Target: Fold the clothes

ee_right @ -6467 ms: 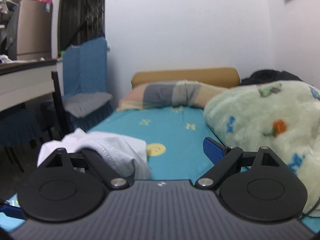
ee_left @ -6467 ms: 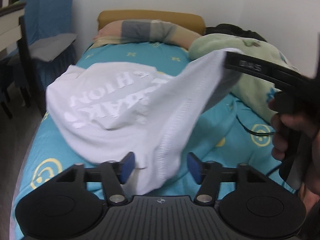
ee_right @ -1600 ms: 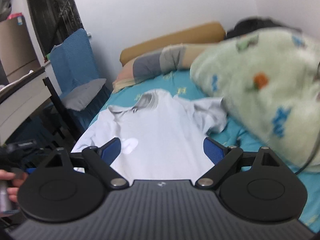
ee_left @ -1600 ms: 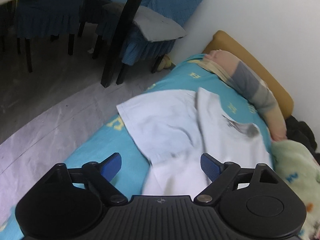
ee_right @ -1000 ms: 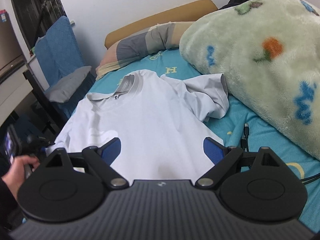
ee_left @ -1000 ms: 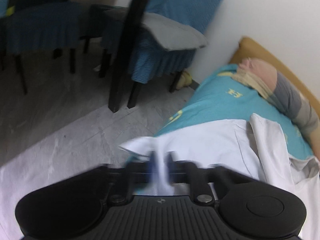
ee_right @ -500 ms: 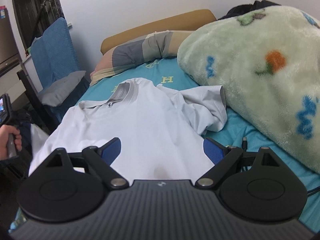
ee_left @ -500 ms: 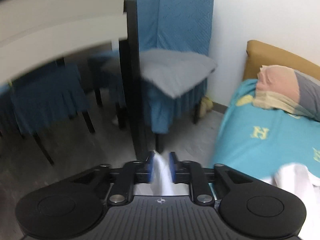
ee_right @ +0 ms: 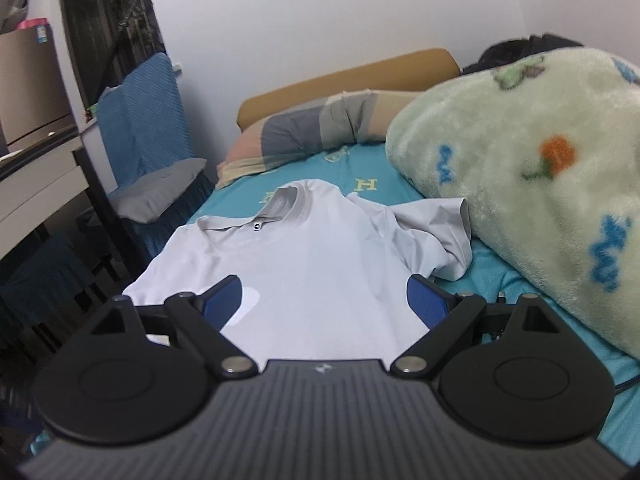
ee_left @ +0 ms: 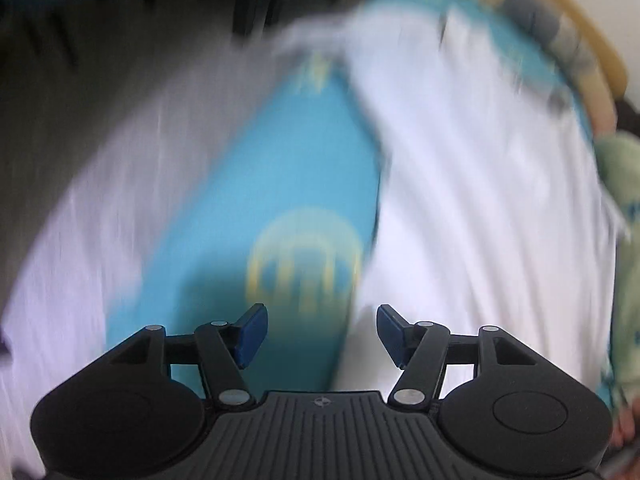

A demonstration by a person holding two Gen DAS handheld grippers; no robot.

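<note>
A white T-shirt (ee_right: 312, 264) lies spread flat on the teal bed sheet (ee_right: 496, 276), collar toward the pillow, its right sleeve (ee_right: 436, 236) crumpled against the blanket. My right gripper (ee_right: 324, 300) is open and empty, hovering over the shirt's lower part. In the blurred left wrist view the shirt (ee_left: 480, 184) lies to the right. My left gripper (ee_left: 318, 334) is open and empty above bare sheet (ee_left: 248, 200) beside the shirt's left edge.
A green fleece blanket (ee_right: 532, 184) fills the bed's right side. A striped pillow (ee_right: 320, 128) and tan headboard (ee_right: 348, 80) are at the far end. A blue-covered chair (ee_right: 148, 148) and a table (ee_right: 36, 184) stand left of the bed. A cable (ee_right: 626, 384) lies near the blanket.
My left gripper let go of the shirt's left sleeve, opened, and swung back from the chair side to over the bed. My right gripper stayed open over the shirt.
</note>
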